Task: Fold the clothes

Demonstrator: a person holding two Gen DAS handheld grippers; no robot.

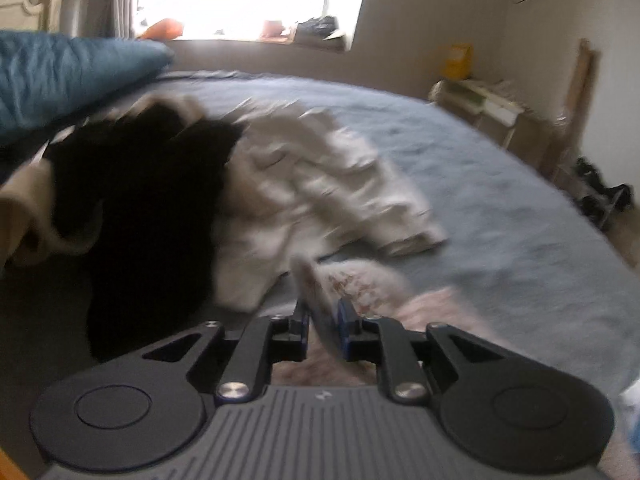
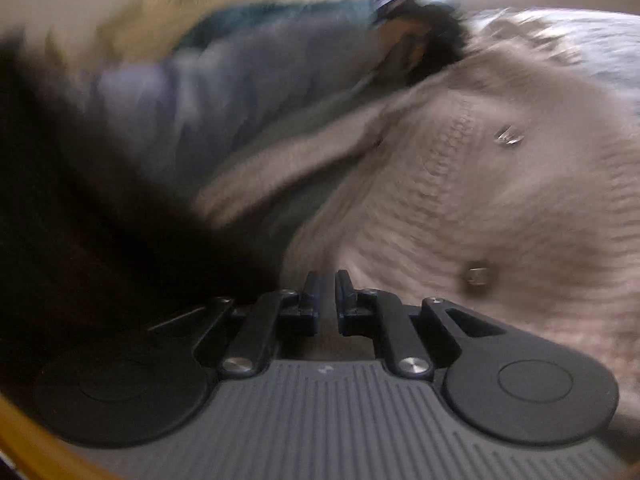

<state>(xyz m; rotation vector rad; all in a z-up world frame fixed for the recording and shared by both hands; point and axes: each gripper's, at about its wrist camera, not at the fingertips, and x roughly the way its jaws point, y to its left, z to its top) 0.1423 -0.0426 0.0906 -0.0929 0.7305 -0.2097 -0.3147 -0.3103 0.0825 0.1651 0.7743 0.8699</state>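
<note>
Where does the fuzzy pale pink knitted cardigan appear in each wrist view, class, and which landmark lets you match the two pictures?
Left wrist view: the fuzzy pale pink knitted cardigan lies at the lower centre-right; a fold of it is pinched in the left gripper.
Right wrist view: it fills the right half, metal buttons showing, just ahead of the right gripper.
Shared landmark: the blue quilted blanket, upper left in both.

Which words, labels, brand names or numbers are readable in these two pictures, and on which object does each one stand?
No text can be read in either view.
Left gripper: a small pale mark on its ribbed body, too small to read.
Right gripper: the same kind of mark, too blurred to read.
Yellow box near the wall: any print is too small and blurred.
</note>
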